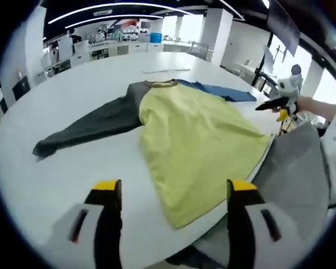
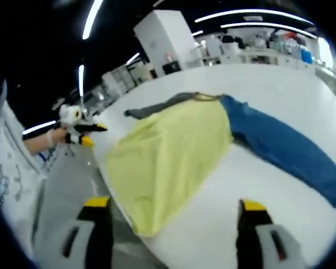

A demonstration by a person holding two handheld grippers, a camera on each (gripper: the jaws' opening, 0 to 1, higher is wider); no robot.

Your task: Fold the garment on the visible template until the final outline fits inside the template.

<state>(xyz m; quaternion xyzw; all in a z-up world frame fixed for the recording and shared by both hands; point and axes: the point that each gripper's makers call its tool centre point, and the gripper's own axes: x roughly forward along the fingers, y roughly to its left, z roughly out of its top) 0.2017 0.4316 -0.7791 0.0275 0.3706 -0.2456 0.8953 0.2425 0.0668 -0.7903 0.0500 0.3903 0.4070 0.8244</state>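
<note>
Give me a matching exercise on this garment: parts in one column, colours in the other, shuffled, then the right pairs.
Parts:
1. body of the garment
2. sleeve spread out in the left gripper view
3. sleeve spread out in the right gripper view
4. table

Colours:
A. blue
B. white
C. yellow
D. dark grey

Pairs: 1-C, 2-D, 3-A, 4-B
</note>
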